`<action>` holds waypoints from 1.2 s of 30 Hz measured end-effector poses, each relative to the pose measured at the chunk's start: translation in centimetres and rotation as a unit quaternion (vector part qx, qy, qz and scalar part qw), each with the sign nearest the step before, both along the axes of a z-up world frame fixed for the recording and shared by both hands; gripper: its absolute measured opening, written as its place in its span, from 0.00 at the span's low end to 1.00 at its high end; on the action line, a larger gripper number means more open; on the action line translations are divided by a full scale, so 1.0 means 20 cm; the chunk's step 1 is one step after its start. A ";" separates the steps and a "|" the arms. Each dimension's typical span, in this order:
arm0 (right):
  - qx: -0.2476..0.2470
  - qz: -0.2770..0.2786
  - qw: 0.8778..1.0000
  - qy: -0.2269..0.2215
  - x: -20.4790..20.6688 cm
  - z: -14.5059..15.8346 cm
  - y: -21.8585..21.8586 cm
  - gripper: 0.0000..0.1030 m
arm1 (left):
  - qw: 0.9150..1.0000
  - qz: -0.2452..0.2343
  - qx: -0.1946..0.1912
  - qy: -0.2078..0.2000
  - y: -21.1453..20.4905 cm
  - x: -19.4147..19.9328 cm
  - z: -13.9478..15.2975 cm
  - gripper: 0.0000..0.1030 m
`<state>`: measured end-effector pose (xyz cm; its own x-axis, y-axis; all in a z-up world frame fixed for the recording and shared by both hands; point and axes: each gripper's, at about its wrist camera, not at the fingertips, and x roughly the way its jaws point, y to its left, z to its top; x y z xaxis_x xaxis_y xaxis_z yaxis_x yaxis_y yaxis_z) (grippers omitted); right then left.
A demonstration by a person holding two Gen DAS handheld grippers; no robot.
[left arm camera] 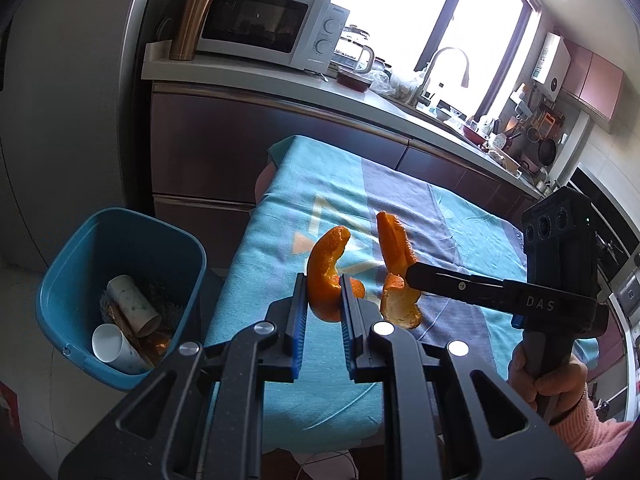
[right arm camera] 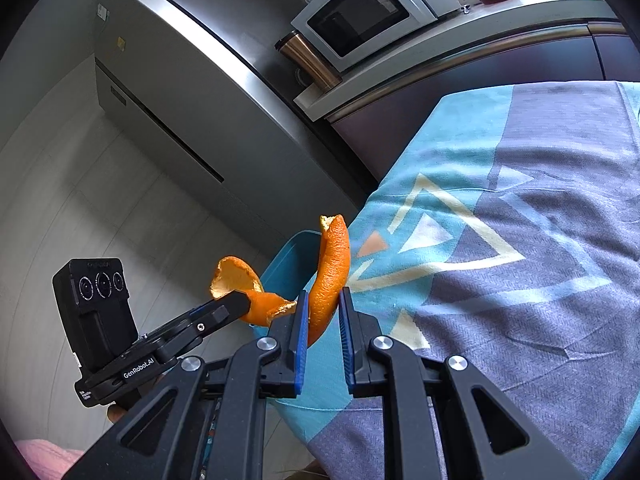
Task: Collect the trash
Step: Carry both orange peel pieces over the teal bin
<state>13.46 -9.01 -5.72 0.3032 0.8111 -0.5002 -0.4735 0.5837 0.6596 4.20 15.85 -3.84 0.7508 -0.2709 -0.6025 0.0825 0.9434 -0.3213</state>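
Observation:
My left gripper [left arm camera: 322, 285] is shut on a curled piece of orange peel [left arm camera: 326, 254], held above the left edge of the table. Just to its right, my right gripper [left arm camera: 412, 270] is shut on a second, longer orange peel [left arm camera: 394, 240]. In the right wrist view that long peel [right arm camera: 334, 252] stands upright between the right gripper's [right arm camera: 325, 296] blue pads, and the left gripper [right arm camera: 240, 300] with its curled peel [right arm camera: 236, 272] is to the left. A blue trash bin [left arm camera: 120, 240] stands on the floor left of the table, holding paper cups [left arm camera: 108, 346] and scraps.
The table is covered by a teal and grey patterned cloth [left arm camera: 320, 184]. Behind it runs a kitchen counter with a microwave [left arm camera: 256, 24] and a copper tumbler [left arm camera: 192, 20]. A steel fridge [right arm camera: 180, 100] stands at the left. A person's hand [left arm camera: 548, 376] holds the right gripper's handle.

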 end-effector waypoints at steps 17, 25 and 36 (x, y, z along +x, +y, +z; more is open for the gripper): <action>0.002 0.018 1.000 0.002 0.01 0.00 0.12 0.13 | 1.000 0.017 -0.002 -0.002 0.08 -0.02 0.00 0.15; 0.004 0.025 1.000 0.001 0.02 0.00 0.17 0.13 | 1.000 0.025 0.001 -0.004 0.11 -0.04 0.02 0.15; 0.005 0.036 0.999 0.000 0.03 0.01 0.22 0.13 | 0.999 0.038 0.005 -0.006 0.15 -0.05 0.02 0.15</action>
